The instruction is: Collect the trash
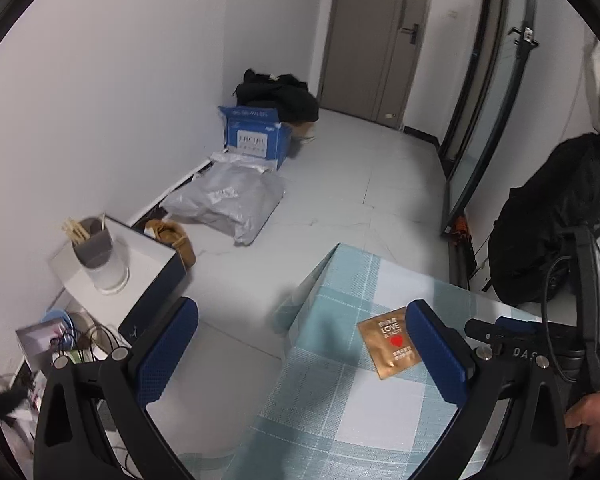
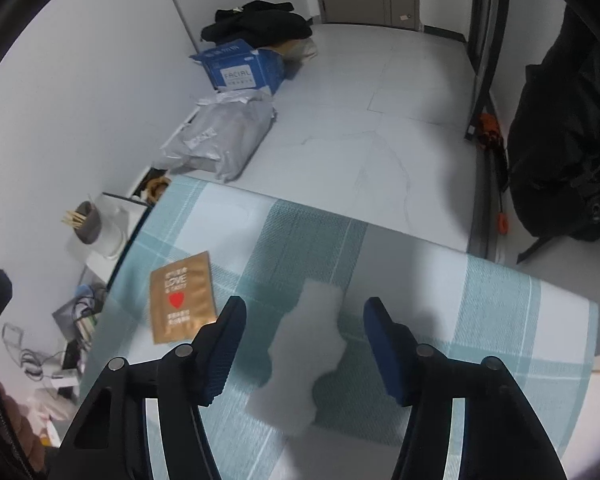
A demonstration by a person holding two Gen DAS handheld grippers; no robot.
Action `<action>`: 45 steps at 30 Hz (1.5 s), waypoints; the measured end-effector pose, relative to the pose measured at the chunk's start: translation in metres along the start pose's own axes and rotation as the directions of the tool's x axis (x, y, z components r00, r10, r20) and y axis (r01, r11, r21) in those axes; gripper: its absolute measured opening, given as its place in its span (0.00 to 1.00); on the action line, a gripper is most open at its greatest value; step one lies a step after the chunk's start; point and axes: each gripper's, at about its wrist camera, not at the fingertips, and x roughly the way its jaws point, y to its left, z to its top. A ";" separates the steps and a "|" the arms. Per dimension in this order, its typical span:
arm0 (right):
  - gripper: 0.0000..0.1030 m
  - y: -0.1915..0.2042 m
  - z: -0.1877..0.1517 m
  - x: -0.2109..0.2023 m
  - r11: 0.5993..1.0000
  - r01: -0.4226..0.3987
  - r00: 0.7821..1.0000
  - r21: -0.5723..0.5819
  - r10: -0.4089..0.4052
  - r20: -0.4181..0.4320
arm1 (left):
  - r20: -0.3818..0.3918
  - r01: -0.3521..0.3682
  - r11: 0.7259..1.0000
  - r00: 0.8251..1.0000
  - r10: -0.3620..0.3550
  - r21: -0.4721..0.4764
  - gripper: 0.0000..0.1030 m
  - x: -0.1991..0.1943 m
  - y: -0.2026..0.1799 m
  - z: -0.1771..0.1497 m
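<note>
- Right claw (image 2: 305, 344) hung half-open over the table (image 2: 500, 320), pads clear of everything; white foam scrap (image 2: 300, 364) lay flat between its fingers, nothing gripped yet.
- Left claw (image 1: 300, 356) stood wide & empty at the table's corner, one finger over the floor, the other just beside the gold wrapper (image 1: 390, 342).
- Wrapper lay flat on the cloth, left of the foam & apart from it in the right view.
- Step in hand, by my read: right claw takes the foam first.
- To do it well: come down till the tips meet the cloth, keep the foam centred, close slowly; it's thin & light, so it may slide or fold.
- Pinch across the narrow waist, not the long way.
- Risk: catching the cloth w/ the foam; lift a little & check.
- No bin seen in either view.
</note>
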 end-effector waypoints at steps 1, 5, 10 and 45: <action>0.58 0.001 0.001 0.003 1.000 0.008 1.000 -0.006 -0.008 -0.004 | -0.007 0.004 1.000 1.000 -0.004 -0.014 0.99 0.001 0.003 0.000; 0.47 0.003 0.006 0.020 0.996 0.087 0.995 -0.037 -0.089 -0.051 | -0.008 -0.007 0.999 1.000 0.007 -0.034 0.99 0.000 0.007 0.003; 0.30 -0.002 0.011 0.025 0.995 0.095 0.993 -0.006 -0.095 -0.066 | -0.011 -0.014 1.000 1.000 0.015 0.022 0.99 0.003 0.000 0.002; 0.19 -0.038 -0.118 -0.127 0.985 -0.160 0.968 0.064 0.144 0.206 | -0.484 0.102 0.993 0.873 -0.060 0.060 0.98 0.110 -0.060 -0.004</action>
